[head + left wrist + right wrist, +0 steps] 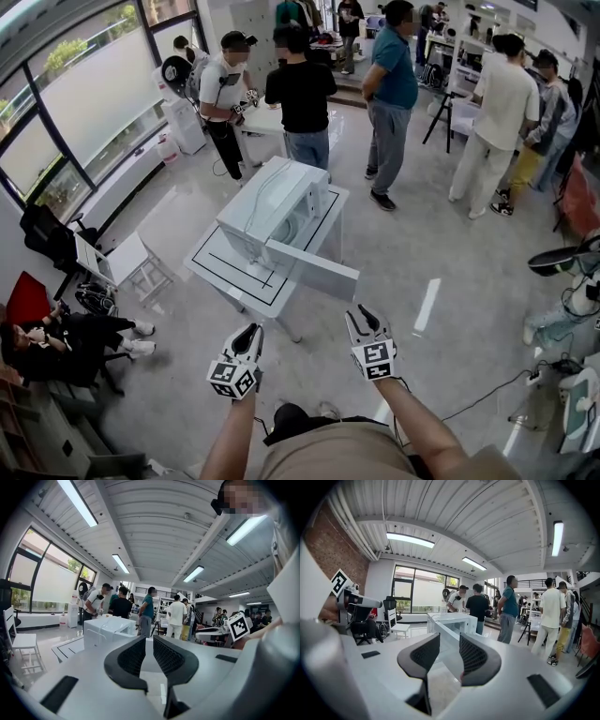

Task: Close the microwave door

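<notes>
Head view: microwave door (pixel 314 270) stands open.

The left gripper (pixel 246 336) and right gripper (pixel 366 321) are held out side by side, nearly level, each with jaws slightly apart and nothing between them.

One microwave (pixel 272 206), one table (pixel 220 269), one left gripper (pixel 249 331), one right gripper (pixel 364 318)

The pale glossy floor (pixel 450 281) caught daylight from tall windows (pixel 84 103); a brick wall (pixel 333 550) flanked the room. Strip lights (pixel 77 501) ran along the ribbed white ceiling (pixel 154 527); several people (pixel 389 84) stood about; a white chair (pixel 21 641) sat near the windows.
</notes>
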`<state>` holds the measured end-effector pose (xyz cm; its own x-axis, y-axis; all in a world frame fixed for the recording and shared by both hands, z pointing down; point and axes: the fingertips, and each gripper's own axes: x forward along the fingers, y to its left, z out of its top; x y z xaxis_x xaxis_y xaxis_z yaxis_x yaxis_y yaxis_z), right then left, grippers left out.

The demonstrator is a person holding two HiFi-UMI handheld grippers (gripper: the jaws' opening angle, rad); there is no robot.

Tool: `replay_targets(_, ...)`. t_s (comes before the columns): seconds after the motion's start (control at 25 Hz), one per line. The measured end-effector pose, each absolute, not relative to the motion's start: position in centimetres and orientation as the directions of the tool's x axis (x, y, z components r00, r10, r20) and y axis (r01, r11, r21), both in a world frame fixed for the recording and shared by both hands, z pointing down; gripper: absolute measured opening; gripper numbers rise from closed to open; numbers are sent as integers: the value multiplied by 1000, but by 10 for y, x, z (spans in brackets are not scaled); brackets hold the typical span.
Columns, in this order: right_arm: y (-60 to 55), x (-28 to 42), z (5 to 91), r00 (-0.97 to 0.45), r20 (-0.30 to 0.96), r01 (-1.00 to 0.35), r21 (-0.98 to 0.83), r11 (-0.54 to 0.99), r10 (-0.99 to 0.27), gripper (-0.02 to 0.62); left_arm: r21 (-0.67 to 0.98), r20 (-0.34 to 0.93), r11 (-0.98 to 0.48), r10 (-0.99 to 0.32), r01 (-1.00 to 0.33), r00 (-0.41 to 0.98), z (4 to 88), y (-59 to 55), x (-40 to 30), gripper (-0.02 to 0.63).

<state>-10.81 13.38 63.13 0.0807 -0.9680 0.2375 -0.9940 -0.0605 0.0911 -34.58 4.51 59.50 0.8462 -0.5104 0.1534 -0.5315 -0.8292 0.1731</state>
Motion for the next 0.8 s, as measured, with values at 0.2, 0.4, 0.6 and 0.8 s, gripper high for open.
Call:
replay_targets(0.2, 128, -98, 638, 94, 245, -992, 105, -70, -965, 117, 184, 161, -832, -500, -523, 851, 600, 42, -342, 40)
replay_targets(0.4, 113, -94, 642, 83, 268, -995, 84, -62, -960, 118, 189, 180, -832, -493, -522, 851, 606, 27, -332, 40)
replay_targets(0.6, 93, -84, 649, 74, 281, -995, 91, -51, -957, 118, 190, 193, -839, -477, -510, 857, 612, 10, -310, 40)
replay_targets(0.8, 73, -67, 667, 70, 314, -994, 99, -41, -947, 118, 188, 194, -845, -467, -500, 863, 615, -10, -286, 40)
